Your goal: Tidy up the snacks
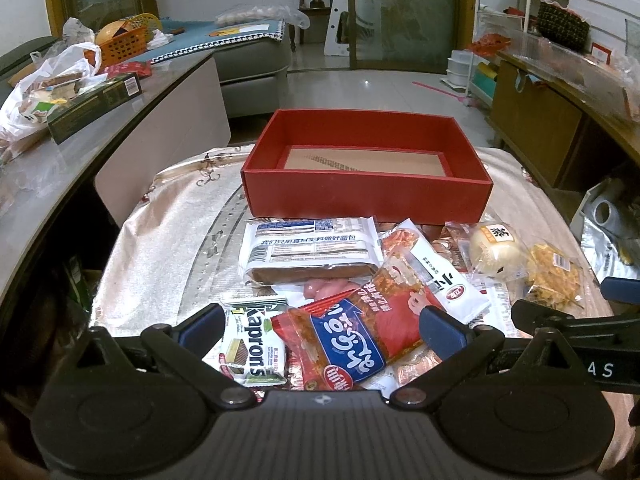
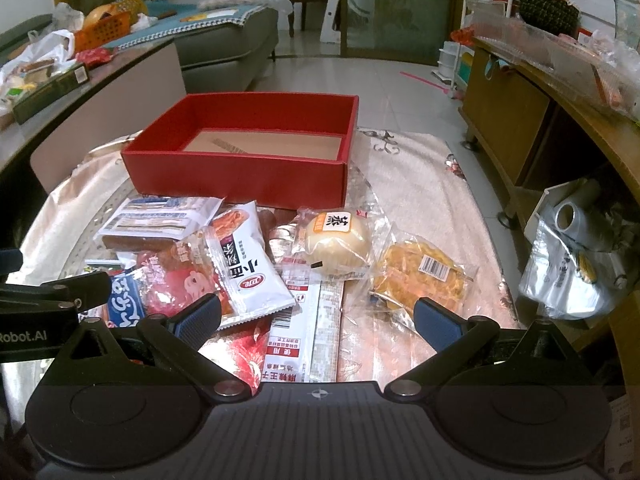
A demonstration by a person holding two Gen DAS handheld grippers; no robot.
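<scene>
Left wrist: red snack packet [image 1: 352,336] between spread jaws.

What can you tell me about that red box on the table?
The red box is a shallow, open-topped rectangular tray, seemingly cardboard, red outside and on its inner walls, with a plain tan floor. It looks empty. It sits flat on the patterned tablecloth, behind the pile of snack packets, whose nearest ones reach its front wall. Neither pair of tongs touches it.
</scene>
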